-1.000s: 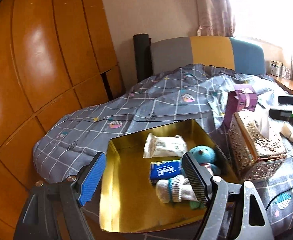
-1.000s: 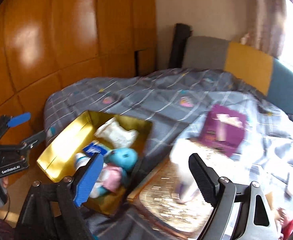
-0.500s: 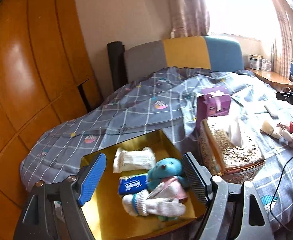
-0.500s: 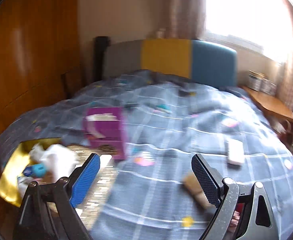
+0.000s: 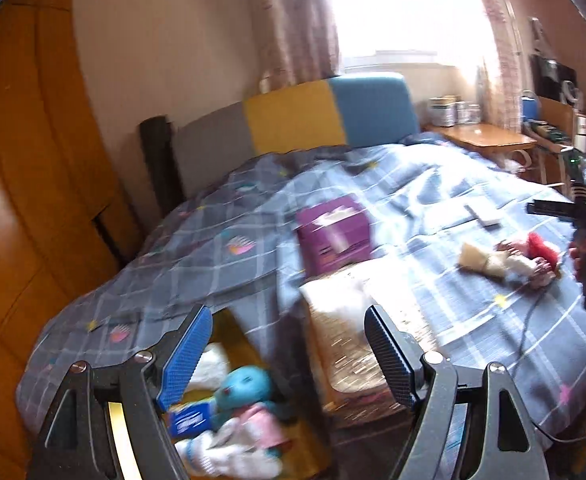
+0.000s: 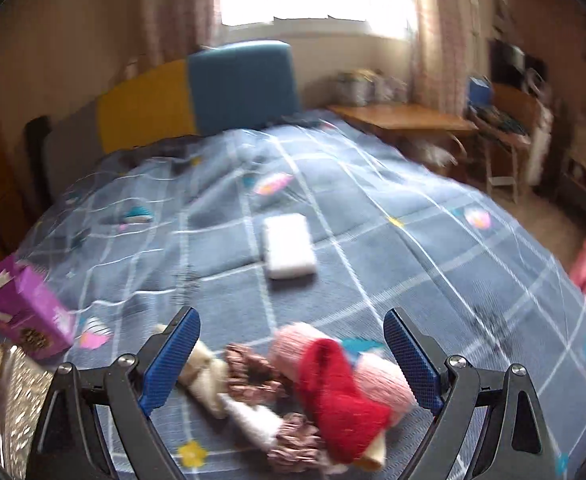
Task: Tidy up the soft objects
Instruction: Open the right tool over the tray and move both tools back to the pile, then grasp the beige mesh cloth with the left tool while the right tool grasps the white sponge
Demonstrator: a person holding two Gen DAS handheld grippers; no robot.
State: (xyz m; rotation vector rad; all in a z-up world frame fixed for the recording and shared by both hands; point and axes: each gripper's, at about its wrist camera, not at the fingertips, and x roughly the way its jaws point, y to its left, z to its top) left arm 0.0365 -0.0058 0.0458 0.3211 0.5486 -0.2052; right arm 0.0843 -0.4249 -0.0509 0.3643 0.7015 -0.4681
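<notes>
Hovering my right claw (image 6: 289, 354) with its fingers spread wide, I frame the heap of soft toys (image 6: 313, 396) lying between them on the quilt (image 6: 373, 216), ready to close. My left claw (image 5: 289, 354) gapes empty above the gold box (image 5: 309, 452) where sorted softies already lie.

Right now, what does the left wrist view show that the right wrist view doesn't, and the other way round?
Only the left wrist view shows the gold tin holding the blue plush toy, a white sock and a blue packet.

Only the right wrist view shows the pink knit piece beside the red sock.

Both show the purple box, the white pad and the checked bedcover. Both grippers are open.
</notes>
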